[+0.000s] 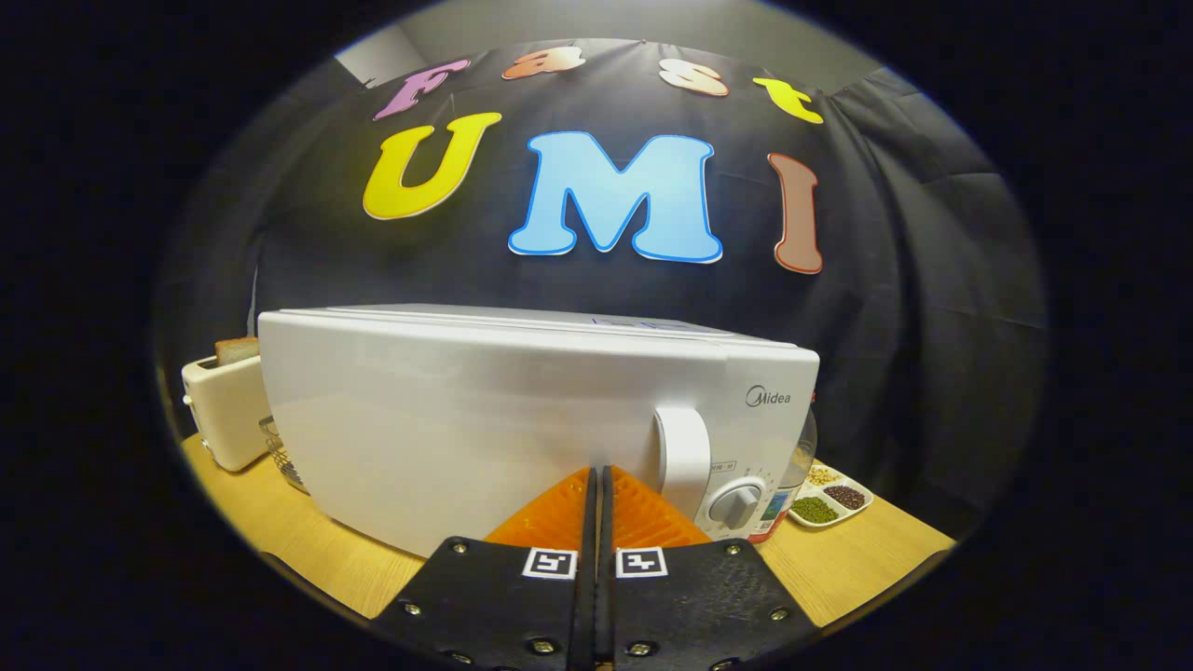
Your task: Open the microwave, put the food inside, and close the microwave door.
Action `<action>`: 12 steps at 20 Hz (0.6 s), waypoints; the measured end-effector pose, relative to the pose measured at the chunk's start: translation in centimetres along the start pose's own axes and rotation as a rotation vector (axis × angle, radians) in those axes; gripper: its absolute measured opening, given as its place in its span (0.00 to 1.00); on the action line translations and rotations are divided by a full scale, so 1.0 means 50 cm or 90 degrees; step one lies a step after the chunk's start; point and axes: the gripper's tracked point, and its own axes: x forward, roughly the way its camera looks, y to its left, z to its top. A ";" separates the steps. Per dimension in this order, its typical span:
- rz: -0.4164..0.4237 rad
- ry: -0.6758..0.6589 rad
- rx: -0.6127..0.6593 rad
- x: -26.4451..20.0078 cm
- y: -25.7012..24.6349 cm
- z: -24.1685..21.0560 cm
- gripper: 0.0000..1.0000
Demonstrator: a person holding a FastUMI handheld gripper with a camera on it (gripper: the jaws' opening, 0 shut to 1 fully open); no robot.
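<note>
We see a white, box-shaped microwave oven [522, 419] standing on a light wooden tabletop [839, 568], its plain white door shut flat across the front. A white vertical handle [683, 457] sits at the door's right side, and to the right of it, low on the control strip, is 1 round white dial [736, 503].

At the bottom of our view, the gripper [598, 480] points straight at the lower part of the microwave door, a little left of the handle. Its 2 fingers [555, 513] lie pressed together with only a thin dark seam between them, and nothing is held. The tips are very near the door; we cannot tell whether they touch it. 2 small square black-and-white markers [550, 563] sit on the gripper body behind the fingers.

To the left of the microwave, partly behind its corner, stands a cream-coloured toaster [224, 410] with 1 slice of brown bread [237, 349] sticking up from its slot. A wire basket [284, 457] shows between the toaster and the microwave, mostly hidden.

To the right of the microwave, near the table's far edge, lies a white divided dish [829, 500] with 3 visible compartments of small grains or beans, green, dark and pale. A clear container [792, 466] stands just beside the microwave's right side, largely hidden.

A black cloth wall [932, 280] hangs behind everything.
</note>
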 end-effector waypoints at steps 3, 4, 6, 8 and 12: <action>-0.006 -0.001 0.020 -0.002 0.003 0.003 0.02; -0.002 0.005 0.022 0.003 0.005 0.001 0.03; 0.011 0.018 0.040 -0.001 0.001 0.001 0.02; 0.019 0.037 0.056 -0.009 -0.001 -0.006 0.02; 0.030 0.043 0.072 -0.066 -0.008 0.015 0.02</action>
